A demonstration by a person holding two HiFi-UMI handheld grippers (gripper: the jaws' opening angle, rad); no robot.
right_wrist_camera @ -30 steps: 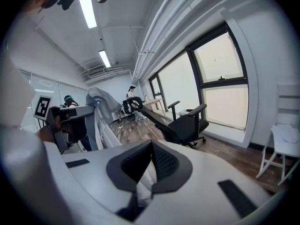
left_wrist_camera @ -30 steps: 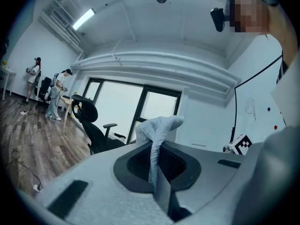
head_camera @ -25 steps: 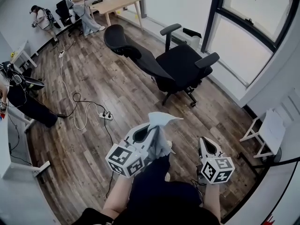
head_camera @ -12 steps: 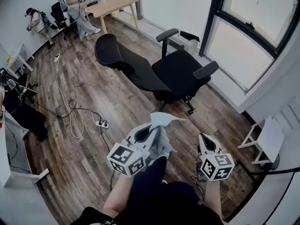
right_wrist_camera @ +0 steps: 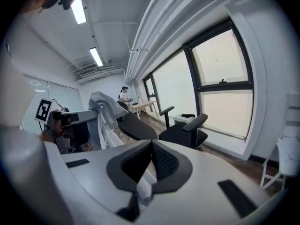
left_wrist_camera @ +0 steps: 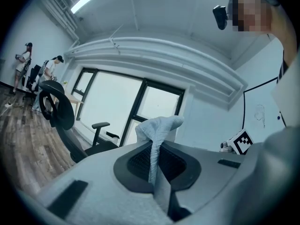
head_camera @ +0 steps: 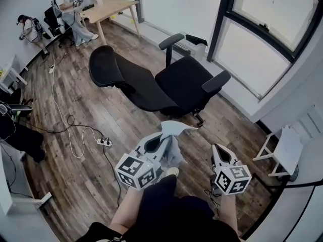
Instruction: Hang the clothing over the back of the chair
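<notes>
pale grey clothing (head_camera: 176, 129) is bunched up and pinched in my left gripper (head_camera: 162, 142), a fold poking upward. the black chair (head_camera: 186, 84) stands ahead by the window, backrest tipped way back.

The lower part of the clothing (head_camera: 176, 131) is hidden behind the left claw (head_camera: 164, 141).

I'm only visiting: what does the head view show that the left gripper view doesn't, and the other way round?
Only the head view: a power strip with its cable on the floor, a white folding stand by the wall, and the person's legs. Only the left gripper view: the ceiling lights and, close up, the left hand-held gripper shut on the clothing. Both: the black chair with nothing hung on it yet, the window, and two people at the far end.
</notes>
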